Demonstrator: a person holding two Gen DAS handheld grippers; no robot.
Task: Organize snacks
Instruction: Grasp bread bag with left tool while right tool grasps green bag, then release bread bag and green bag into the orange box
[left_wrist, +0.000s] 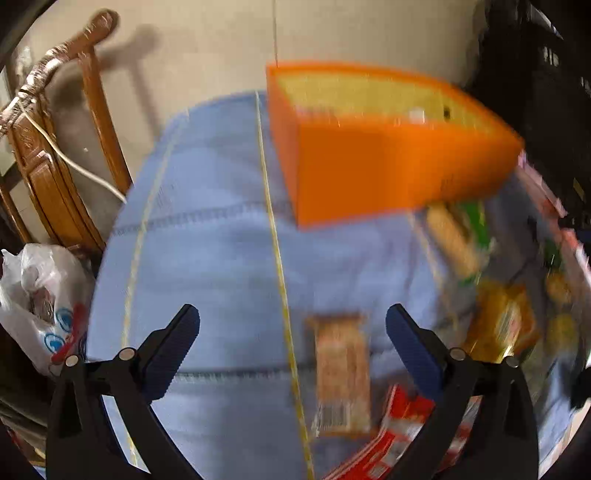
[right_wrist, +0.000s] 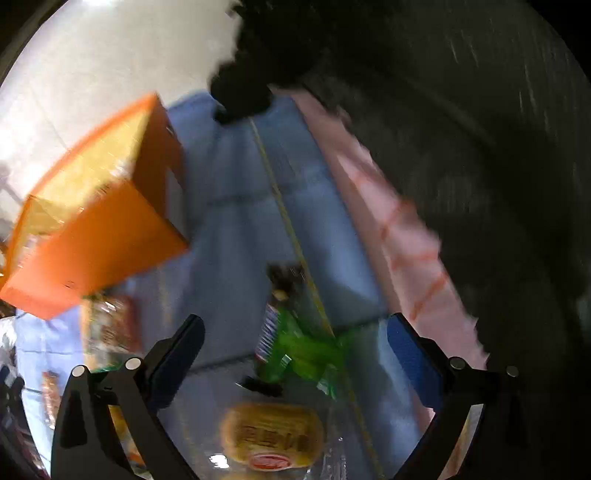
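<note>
An orange box (left_wrist: 388, 162) with a yellow inside stands on the blue cloth (left_wrist: 221, 258); it also shows in the right wrist view (right_wrist: 99, 229). My left gripper (left_wrist: 291, 325) is open and empty above the cloth, with a brown snack packet (left_wrist: 341, 373) and a red packet (left_wrist: 399, 424) lying between its fingers. Several blurred snack packets (left_wrist: 498, 317) lie to the right. My right gripper (right_wrist: 295, 328) is open and empty above a green packet (right_wrist: 303, 350) and a clear-wrapped yellow cake (right_wrist: 273, 435). Both views are motion-blurred.
A wooden chair (left_wrist: 55, 166) and a white plastic bag (left_wrist: 40, 306) are left of the cloth. A pink cloth strip (right_wrist: 399, 236) runs along the right edge, with dark furniture (right_wrist: 480, 147) beyond. A pale wall (left_wrist: 221, 44) is behind.
</note>
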